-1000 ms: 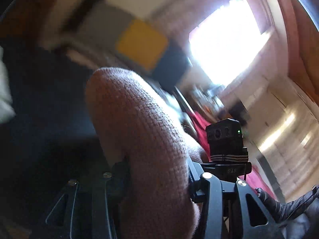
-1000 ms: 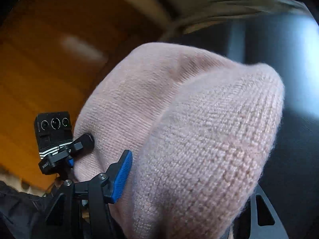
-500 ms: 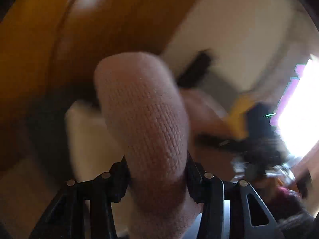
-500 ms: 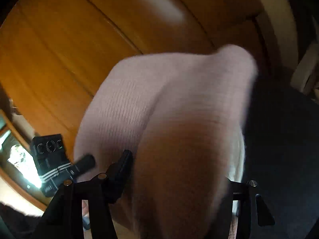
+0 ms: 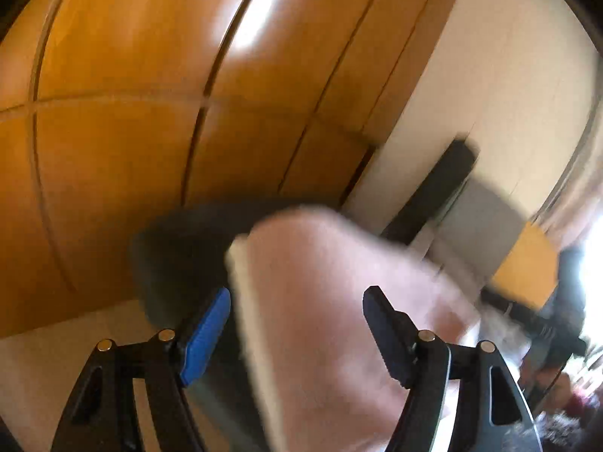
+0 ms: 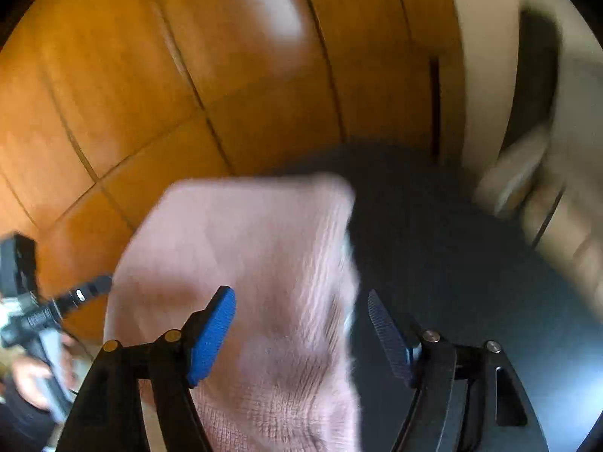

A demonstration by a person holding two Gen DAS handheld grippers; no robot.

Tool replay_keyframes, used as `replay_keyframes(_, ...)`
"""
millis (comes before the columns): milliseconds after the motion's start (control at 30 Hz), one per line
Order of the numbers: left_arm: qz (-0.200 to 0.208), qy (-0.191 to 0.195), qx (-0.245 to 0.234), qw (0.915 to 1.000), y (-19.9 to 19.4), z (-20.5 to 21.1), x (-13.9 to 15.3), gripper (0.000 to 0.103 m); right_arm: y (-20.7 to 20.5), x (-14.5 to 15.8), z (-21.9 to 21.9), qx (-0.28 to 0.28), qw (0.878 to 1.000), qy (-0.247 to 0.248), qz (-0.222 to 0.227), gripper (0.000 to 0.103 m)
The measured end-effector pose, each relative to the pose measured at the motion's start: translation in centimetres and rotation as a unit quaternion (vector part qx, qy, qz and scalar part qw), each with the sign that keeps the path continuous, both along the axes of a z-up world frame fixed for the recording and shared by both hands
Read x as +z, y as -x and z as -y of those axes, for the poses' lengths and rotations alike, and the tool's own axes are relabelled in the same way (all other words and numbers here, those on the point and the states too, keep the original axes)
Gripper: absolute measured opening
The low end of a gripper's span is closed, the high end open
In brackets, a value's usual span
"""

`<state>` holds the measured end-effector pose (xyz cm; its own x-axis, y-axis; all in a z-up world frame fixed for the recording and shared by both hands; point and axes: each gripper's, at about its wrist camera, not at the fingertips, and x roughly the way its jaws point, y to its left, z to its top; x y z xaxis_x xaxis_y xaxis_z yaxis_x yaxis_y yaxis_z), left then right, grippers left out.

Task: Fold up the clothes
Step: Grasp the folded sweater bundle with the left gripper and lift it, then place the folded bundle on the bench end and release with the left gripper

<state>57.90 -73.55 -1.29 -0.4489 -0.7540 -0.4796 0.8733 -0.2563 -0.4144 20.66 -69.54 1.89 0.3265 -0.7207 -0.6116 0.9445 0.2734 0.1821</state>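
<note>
So the pink knit sweater is a soft, fuzzy, ribbed bundle, folded thick with a pale edge showing on its left side. It's lying on a dark surface in front of the orange wooden wardrobe doors. The left gripper has its jaws opening, knit between them but pads clear of it. Same deal with the right gripper, jaws opening around the knit. It's blurry, so the sweater may be partly hanging.
</note>
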Motion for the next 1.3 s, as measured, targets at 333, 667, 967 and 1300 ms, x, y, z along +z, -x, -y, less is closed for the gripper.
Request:
replay_keyframes(333, 0.163, -0.036, -0.100, 0.9808, 5.9, 0.7, -7.1, 0.078, -8.1, -8.4, -0.9, 0.074, 0.988, -0.096, -0.094, 0.081)
replay_keyframes(667, 0.063, -0.123, -0.035, 0.9897, 0.3, 3.3, -6.7, 0.098, -8.5, -7.7, -3.6, 0.008, 0.994, -0.076, -0.077, 0.082)
replay_keyframes(967, 0.255, 0.098, 0.082, 0.9584, 4.4, -9.3, 3.8, 0.088, -5.9, -0.9, -9.1, -0.119, 0.988, -0.014, -0.093, 0.097)
replay_keyframes(1300, 0.188, 0.060, 0.015, 0.9803, 2.9, -12.0, 8.2, 0.065, -10.6, 2.8, -15.2, -0.132, 0.988, -0.033, -0.075, 0.103)
